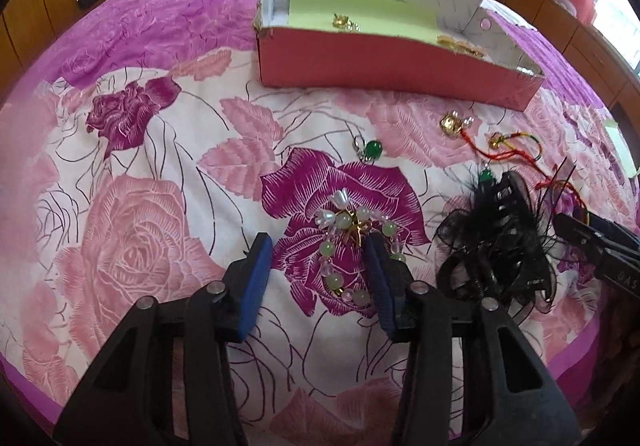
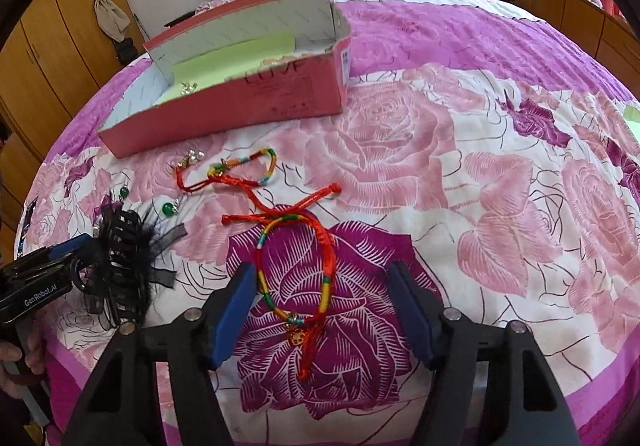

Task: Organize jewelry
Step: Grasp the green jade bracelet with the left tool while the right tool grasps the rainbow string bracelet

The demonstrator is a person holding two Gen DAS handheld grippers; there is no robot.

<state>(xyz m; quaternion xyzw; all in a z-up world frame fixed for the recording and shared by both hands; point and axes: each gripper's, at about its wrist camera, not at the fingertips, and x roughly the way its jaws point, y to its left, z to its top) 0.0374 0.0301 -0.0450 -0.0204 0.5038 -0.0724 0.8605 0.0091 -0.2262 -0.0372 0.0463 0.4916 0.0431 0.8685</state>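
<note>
two grippers, both with jaws spread and nothing between the pads, and each sits over a different piece on the bedspread (image 1: 168, 150).

nearest to you, your left gripper (image 1: 318, 266) straddles the bead bracelet (image 1: 352, 246). the beads lie just ahead of the blue pads, bunched toward the right-hand finger, with the strand running roughly front to back between the jaws. you close across its thin side, so a small nudge to the right looks wise before you squeeze.

your right gripper (image 2: 320, 310) has the braided cord bracelet (image 2: 298, 278) lying between its fingers, the loop long from near to far, the gold charm (image 2: 297, 339) at the near end and the red tails trailing out ahead. it lies left of centre, closer to the left pad. this arm is clearly the nearer one for that piece.

just to the right of the bead bracelet lies the black feather hair clip (image 1: 500, 242), close to the left gripper's right finger; mind that you do not snag it.

further out, a green drop earring (image 1: 372, 150), a gold ornament (image 1: 452, 124) and a second cord bracelet (image 2: 244, 170) lie loose, well apart from both grippers.

farthest, the red box (image 1: 384, 66) stands open with a few gold pieces (image 1: 344, 22) inside. i judge most of the sorting is not yet done.
</note>
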